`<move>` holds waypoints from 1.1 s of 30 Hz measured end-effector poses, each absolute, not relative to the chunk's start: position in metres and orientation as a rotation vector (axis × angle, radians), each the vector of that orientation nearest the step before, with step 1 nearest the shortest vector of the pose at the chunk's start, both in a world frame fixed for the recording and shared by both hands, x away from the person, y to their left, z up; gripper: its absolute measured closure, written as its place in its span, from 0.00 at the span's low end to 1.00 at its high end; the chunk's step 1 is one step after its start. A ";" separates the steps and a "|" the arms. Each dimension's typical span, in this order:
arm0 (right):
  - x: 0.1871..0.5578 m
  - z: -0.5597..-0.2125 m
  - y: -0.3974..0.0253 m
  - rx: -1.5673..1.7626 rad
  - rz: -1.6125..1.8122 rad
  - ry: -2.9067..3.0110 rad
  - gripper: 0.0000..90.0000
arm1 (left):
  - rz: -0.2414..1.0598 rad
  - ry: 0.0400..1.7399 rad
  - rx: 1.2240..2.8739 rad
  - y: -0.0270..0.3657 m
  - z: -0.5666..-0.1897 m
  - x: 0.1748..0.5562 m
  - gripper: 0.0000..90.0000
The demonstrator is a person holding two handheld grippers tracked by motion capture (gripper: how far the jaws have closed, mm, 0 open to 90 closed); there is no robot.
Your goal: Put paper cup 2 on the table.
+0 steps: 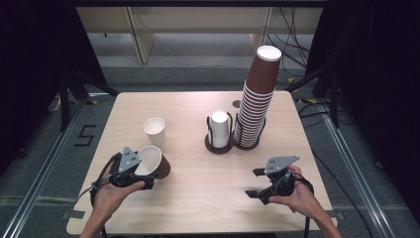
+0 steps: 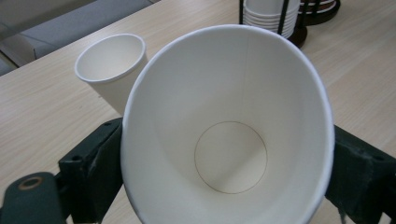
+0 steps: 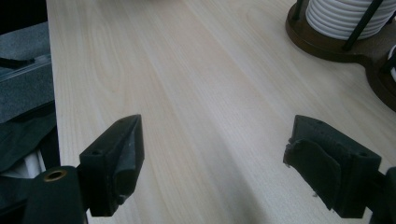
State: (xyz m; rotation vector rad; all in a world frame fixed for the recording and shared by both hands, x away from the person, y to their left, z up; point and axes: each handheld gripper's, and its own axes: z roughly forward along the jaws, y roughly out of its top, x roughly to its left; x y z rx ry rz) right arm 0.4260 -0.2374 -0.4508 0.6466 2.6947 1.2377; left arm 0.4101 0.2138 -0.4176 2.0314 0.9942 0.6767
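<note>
From above, the left gripper (image 1: 132, 171) at seven o'clock on the table (image 1: 198, 198) clamps a brown cup (image 1: 152, 163) lying tilted; a white cup (image 1: 154, 130) stands just beyond. The left gripper view shows its jaws pressing the cup's sides. The right gripper (image 3: 212, 163) hangs over bare wood, jaws spread wide, holding nothing.

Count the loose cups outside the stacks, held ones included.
2. One brown cup is clamped in the left tongs near the table's front left. One white cup stands upright just behind it. The stacked cups may hide others.
</note>
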 end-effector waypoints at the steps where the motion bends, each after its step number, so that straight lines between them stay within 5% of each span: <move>1: 0.426 -0.451 -0.238 0.640 1.238 2.701 0.21 | 0.674 1.004 2.034 0.216 -0.416 0.413 0.12; 33: 0.428 -0.454 -0.241 0.654 1.228 2.707 0.21 | 0.697 1.228 2.202 0.258 -0.413 0.482 0.12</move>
